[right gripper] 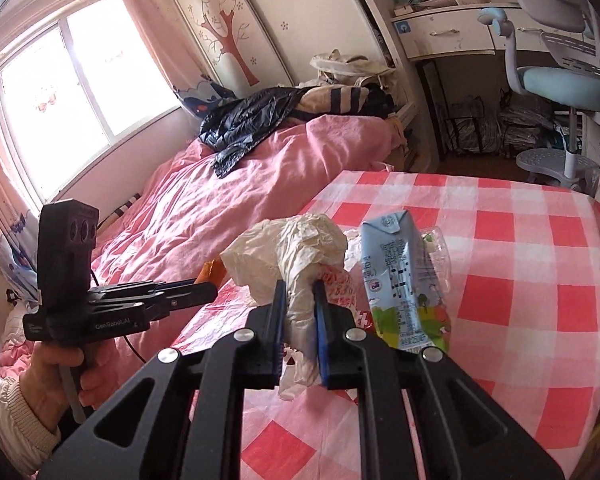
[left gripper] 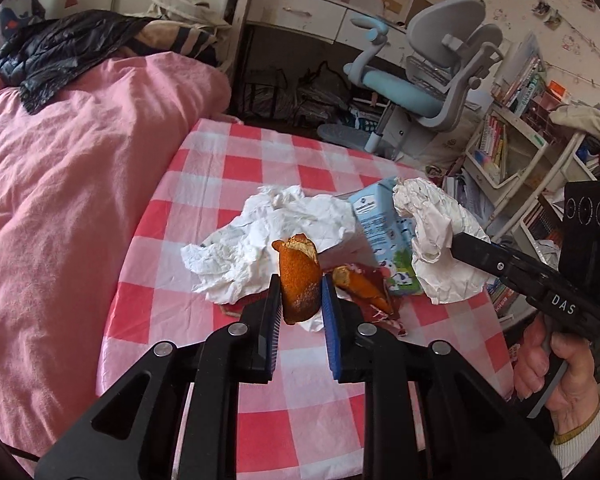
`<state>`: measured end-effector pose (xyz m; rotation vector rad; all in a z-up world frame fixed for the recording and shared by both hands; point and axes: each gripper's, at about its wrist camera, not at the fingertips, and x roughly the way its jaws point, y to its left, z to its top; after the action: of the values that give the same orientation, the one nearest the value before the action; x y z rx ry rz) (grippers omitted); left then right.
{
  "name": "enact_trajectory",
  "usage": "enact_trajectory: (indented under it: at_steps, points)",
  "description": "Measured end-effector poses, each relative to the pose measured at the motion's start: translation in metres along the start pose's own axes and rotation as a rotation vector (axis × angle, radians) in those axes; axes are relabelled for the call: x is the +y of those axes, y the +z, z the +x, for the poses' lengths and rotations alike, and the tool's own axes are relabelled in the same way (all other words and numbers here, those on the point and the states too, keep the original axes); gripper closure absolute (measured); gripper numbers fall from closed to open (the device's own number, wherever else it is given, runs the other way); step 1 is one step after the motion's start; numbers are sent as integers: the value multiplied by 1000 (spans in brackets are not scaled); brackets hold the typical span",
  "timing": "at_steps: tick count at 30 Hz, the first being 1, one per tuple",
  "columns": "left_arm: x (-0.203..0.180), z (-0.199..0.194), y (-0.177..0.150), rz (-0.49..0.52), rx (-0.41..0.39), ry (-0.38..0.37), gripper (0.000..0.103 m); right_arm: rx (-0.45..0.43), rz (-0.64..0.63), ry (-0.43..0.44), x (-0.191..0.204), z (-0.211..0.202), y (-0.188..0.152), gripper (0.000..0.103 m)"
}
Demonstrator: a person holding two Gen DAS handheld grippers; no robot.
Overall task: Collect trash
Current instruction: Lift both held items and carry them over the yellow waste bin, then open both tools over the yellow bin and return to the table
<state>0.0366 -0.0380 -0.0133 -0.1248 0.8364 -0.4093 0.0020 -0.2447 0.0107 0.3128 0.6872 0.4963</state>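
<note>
Trash sits mid-table [left gripper: 188, 248] on the checked cloth: flat white paper sheet [left gripper: 236, 256], milk carton [left gripper: 384, 240], second peel piece [left gripper: 364, 284]. Right hand-held gripper [right gripper: 300, 292] is clenched on the crumpled paper wad [right gripper: 288, 256], off the cloth. Left hand-held gripper [left gripper: 300, 296] is clamped on the orange peel [left gripper: 298, 276], also lifted. Keep both squeezes firm and carry them level; the peel is gripped low on the pads and could slip. No bin visible, so find one first.
</note>
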Motion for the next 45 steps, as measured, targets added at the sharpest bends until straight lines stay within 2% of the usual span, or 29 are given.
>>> enact_trajectory:
  at_steps: [5,9,12,15,18,21,23,24,25,26,27,29,31,32,34,38,42,45]
  points:
    - [-48,-4,-4,121,-56,-99,85,-36,35,-56,-22,-54,3,89]
    - [-109,4,-14,237,-52,-210,85,-54,61,-174,-57,-122,-12,89]
    - [-162,20,-23,290,-19,-304,85,-44,129,-288,-100,-167,-43,89]
    - [-227,45,-36,368,35,-367,85,-36,263,-391,-156,-207,-89,89]
    - [-297,75,-53,437,88,-434,85,-19,390,-440,-204,-225,-135,89]
    - [-363,111,-71,484,156,-479,85,5,511,-460,-247,-225,-175,89]
    - [-403,142,-85,510,214,-478,85,5,590,-471,-274,-224,-198,84]
    - [-421,159,-91,518,246,-470,84,3,623,-490,-285,-227,-209,71]
    - [-436,173,-98,522,276,-459,84,-16,672,-515,-296,-229,-220,47]
    - [-451,190,-105,526,312,-449,84,-42,713,-520,-304,-233,-227,42]
    - [-463,204,-111,527,345,-436,84,-65,746,-528,-310,-238,-233,42]
    - [-481,227,-120,529,394,-407,74,-112,781,-557,-317,-252,-245,42]
    - [-489,232,-121,536,381,-361,54,-144,771,-587,-311,-263,-242,42]
    - [-486,229,-119,536,357,-344,49,-152,747,-602,-305,-267,-238,42]
    - [-476,213,-113,531,288,-304,30,-166,695,-618,-294,-273,-227,42]
    - [-427,161,-87,494,152,-233,19,-213,562,-622,-259,-279,-187,38]
    - [-359,106,-58,434,21,-148,9,-266,355,-599,-190,-268,-119,25]
    - [-303,68,-47,393,-38,-56,8,-293,236,-563,-136,-246,-83,16]
